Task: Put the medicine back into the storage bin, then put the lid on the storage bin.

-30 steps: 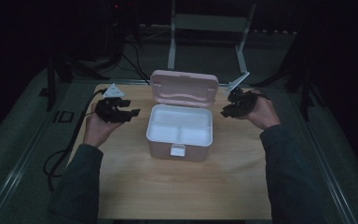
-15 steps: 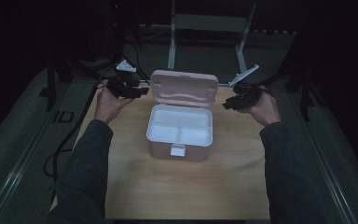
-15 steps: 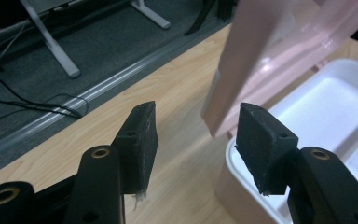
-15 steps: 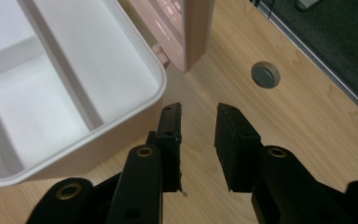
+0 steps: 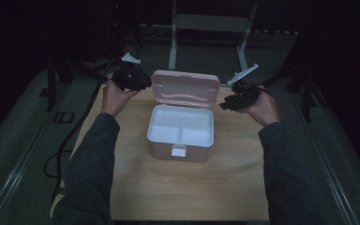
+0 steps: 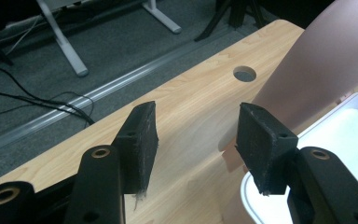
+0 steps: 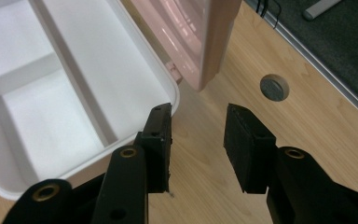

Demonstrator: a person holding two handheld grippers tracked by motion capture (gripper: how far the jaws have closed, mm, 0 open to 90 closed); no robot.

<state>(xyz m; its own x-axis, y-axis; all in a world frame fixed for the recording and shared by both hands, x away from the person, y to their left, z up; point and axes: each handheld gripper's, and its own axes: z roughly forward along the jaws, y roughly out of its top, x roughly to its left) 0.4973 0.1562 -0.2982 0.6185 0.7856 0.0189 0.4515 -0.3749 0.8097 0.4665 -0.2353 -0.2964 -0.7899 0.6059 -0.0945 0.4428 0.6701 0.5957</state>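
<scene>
My left gripper (image 5: 132, 80) moved up beside the raised lid of the pink plastic box (image 5: 182, 123).
Both grippers are empty: left jaws narrowed, right gripper (image 5: 236, 99) just opened wider; dim light hides details.

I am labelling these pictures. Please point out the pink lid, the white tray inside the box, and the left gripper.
pink lid (image 5: 185, 89), high view, middle of its raised inner face
white tray (image 5: 201, 136), high view, floor of its right compartment
left gripper (image 6: 196, 140), left gripper view, midway between its fingertips

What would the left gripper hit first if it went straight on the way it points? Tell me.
Probably the wooden tabletop, which lies between the left gripper's open, empty jaws. The box's raised pink lid stands just right of that line; depth is unclear.
</scene>
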